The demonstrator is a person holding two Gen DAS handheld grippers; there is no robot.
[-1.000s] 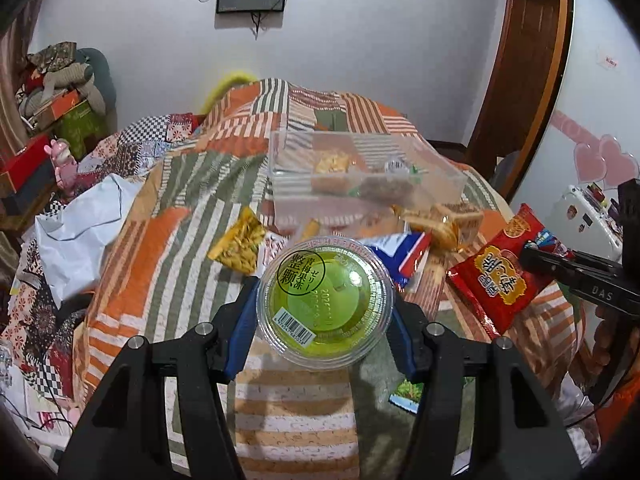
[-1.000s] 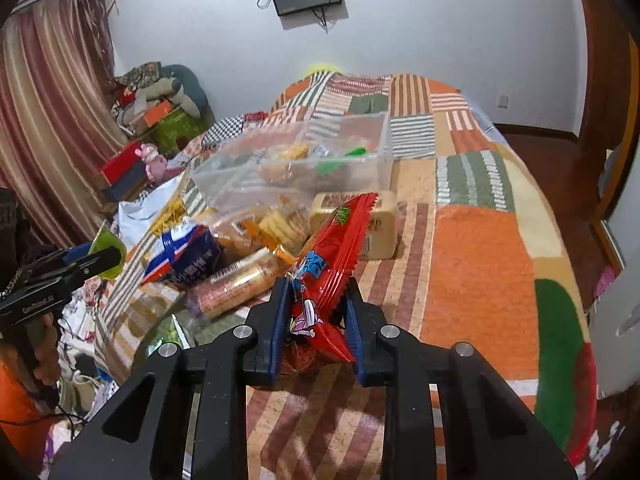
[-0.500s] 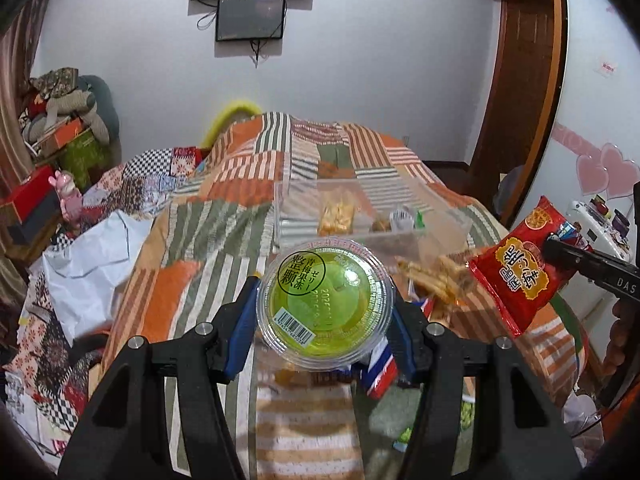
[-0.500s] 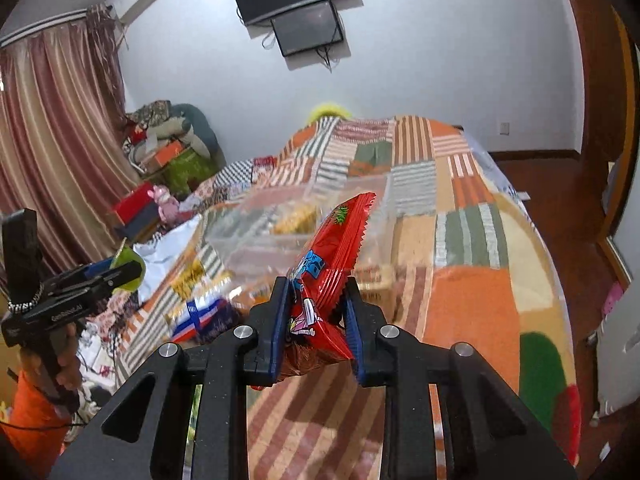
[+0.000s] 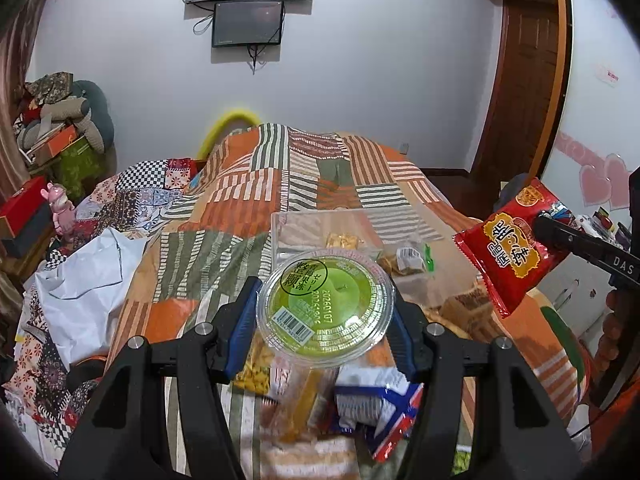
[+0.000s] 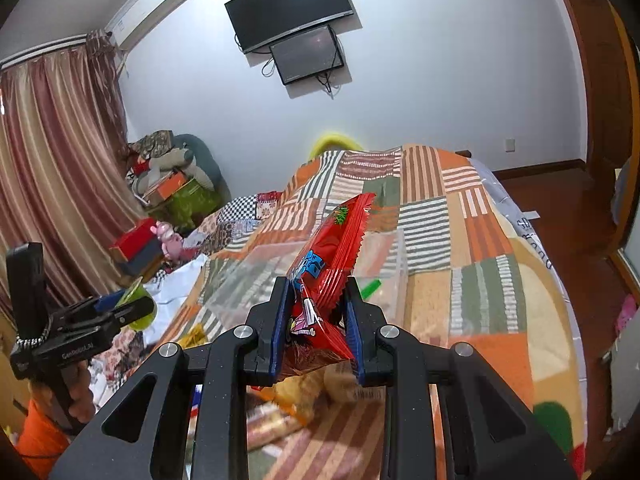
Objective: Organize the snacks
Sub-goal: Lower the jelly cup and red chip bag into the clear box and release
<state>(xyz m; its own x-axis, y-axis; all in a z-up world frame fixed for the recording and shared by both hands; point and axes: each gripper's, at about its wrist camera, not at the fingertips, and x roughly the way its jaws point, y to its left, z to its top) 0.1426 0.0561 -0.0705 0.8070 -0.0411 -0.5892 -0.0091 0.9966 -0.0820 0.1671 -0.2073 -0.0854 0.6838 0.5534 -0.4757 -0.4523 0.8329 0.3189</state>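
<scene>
My left gripper [image 5: 325, 316] has its jaws clenched on the green jelly cup [image 5: 325, 314], lid facing me. My right gripper [image 6: 318, 318] grips the red snack bag [image 6: 326, 268] edge-on. Ahead of both jaws, the clear container [image 5: 316, 228] sits on the bed [image 5: 248, 216]; loose snack packets [image 5: 376, 404] lie beneath the left jaws.

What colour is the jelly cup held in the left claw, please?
Green, under a clear lid; jelly cup shows best in the left wrist view.

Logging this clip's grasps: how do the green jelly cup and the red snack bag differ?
The green jelly cup is round, rigid clear plastic; the red snack bag is a flat, crinkled foil packet. The left gripper clamps the cup's sides; the right gripper pinches the bag's lower end. Both are held above the bed.
</scene>
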